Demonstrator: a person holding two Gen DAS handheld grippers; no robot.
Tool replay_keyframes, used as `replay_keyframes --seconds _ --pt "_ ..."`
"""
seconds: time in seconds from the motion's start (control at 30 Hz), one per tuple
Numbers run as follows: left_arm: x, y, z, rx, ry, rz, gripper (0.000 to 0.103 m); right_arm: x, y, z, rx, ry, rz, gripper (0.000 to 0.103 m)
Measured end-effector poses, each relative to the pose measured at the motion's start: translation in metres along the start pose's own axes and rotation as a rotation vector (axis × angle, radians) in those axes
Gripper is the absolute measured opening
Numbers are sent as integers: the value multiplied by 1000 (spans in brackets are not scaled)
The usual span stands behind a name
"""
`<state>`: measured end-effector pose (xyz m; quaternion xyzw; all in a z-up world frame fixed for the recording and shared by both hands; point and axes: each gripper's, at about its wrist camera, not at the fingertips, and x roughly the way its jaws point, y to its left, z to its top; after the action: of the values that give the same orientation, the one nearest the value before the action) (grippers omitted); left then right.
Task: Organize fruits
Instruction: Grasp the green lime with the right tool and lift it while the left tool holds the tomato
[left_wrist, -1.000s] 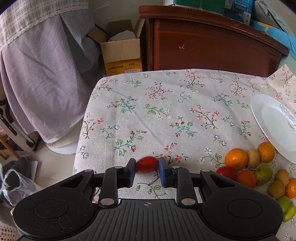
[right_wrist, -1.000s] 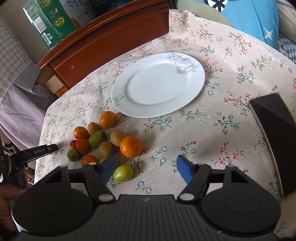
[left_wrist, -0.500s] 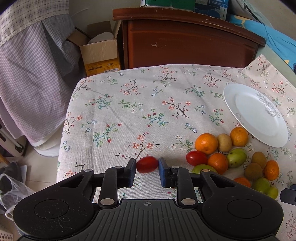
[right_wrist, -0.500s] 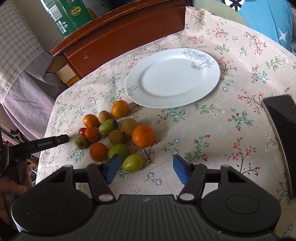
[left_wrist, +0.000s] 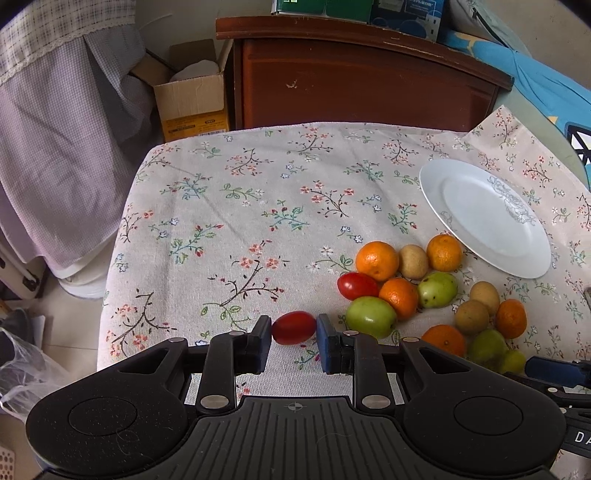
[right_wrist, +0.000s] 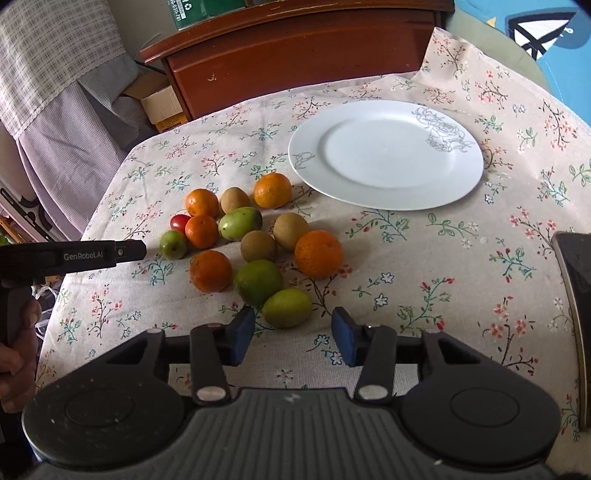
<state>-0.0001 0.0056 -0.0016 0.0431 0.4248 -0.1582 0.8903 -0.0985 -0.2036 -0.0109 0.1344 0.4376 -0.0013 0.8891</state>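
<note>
- Left gripper (left_wrist: 294, 341): a small red tomato (left_wrist: 294, 327) is clamped between the two blue pads, touched on both sides and carried above the floral tablecloth (left_wrist: 236, 221).
- The left gripper is held roughly level, aimed along the table toward the wooden cabinet (left_wrist: 362, 77); in the right wrist view its black body is seen from the side at the left edge, with the person's left hand (right_wrist: 18, 343) wrapped around the handle.
- Right gripper (right_wrist: 293, 334): jaws are spread wide, nothing between the pads; a green fruit (right_wrist: 287, 307) lies on the cloth just ahead of the gap (contact not seen).
- The right gripper is tilted down toward the cloth, pointed at the fruit pile (right_wrist: 251, 236).
- The pile (oranges, green fruits, brown fruits and a second red tomato (left_wrist: 357, 285)) sits bunched on the cloth, just beside the white plate (right_wrist: 388, 184).
- The plate holds no fruit; one orange (right_wrist: 272, 189) lies close to its rim.
- A dark flat object (right_wrist: 576, 295) lies at the right edge of the table (identity cannot be told).
</note>
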Motion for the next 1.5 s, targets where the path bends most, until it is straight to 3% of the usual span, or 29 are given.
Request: replay_keyframes --seconds 0.2,0.33,0.57,0.7,0.87,0.97,1.03,1.1,1.5 --pt "-8 -2 0 -10 -13 -13 24 2 2 -1 -28 -18 0 29" --pt "-12 -4 0 -12 -19 -18 24 2 4 -1 -46 -19 -6 30" --pt "-16 -9 -2 -5 -20 -26 24 0 6 -3 -72 -28 -26 37" --pt "-15 -10 -2 -5 -18 -31 24 1 6 -3 -98 -46 -61 53" --pt "-16 -10 -3 -8 -21 -32 24 4 6 -2 -109 -59 -50 53" --pt "-17 -10 -3 -4 -21 -32 24 9 8 -1 -133 -53 -31 51" --pt "-17 -11 -3 -4 -22 -32 24 9 10 -2 -160 -62 -39 35" --pt "-18 -12 -3 -4 -22 -33 24 8 10 -2 -169 -63 -36 31" --pt "-27 -19 -3 4 -38 -58 24 -1 7 -3 -135 -83 -27 31"
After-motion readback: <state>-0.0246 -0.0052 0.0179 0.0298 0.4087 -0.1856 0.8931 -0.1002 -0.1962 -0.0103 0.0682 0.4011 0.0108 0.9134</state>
